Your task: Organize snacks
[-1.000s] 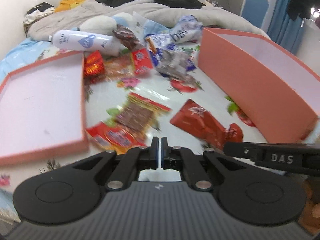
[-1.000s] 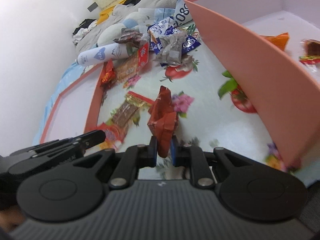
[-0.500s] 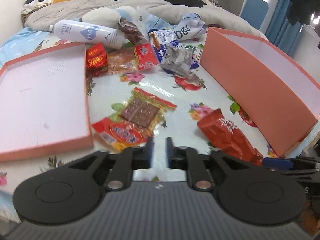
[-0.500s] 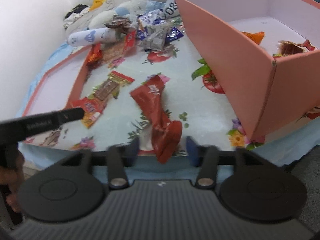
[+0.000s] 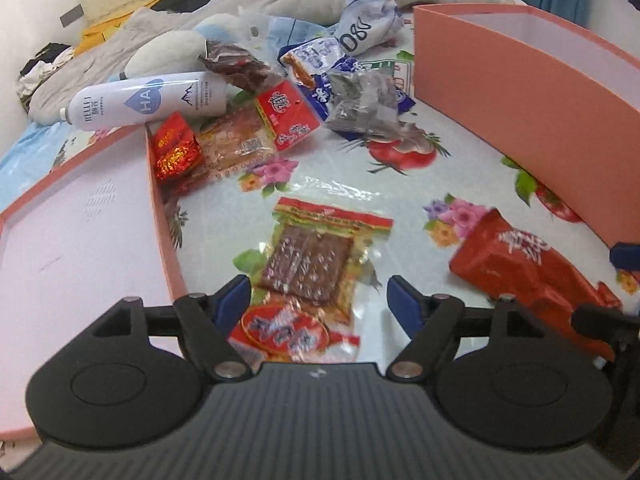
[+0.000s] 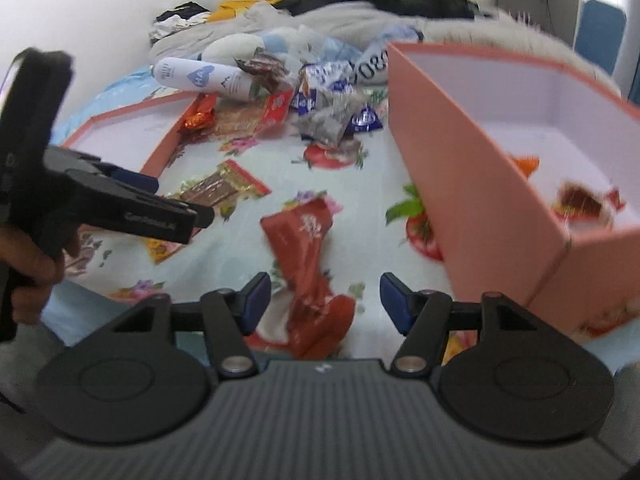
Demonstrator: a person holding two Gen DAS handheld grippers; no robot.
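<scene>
Left tool (image 5: 319,294): jaws wide apart, holding nothing, poised over a clear packet of brown bars (image 5: 310,262) and a red-and-yellow packet (image 5: 286,332) just below it, both on the flowered cloth (image 5: 352,184).
Right tool (image 6: 325,298): jaws wide apart, empty, with a crumpled red snack bag (image 6: 310,256) lying loose on the cloth between them.
Pink box (image 6: 472,168): right of the red bag, open, holding an orange wrapper (image 6: 526,164) and a dark red packet (image 6: 580,200).
Pink lid (image 5: 72,240): far left, flat.
Remaining pile at the far end: white bottle (image 5: 148,100), small red foil packet (image 5: 176,152), red-labelled packet (image 5: 256,132), blue-and-white wrappers (image 5: 320,64), grey packet (image 5: 368,104).
</scene>
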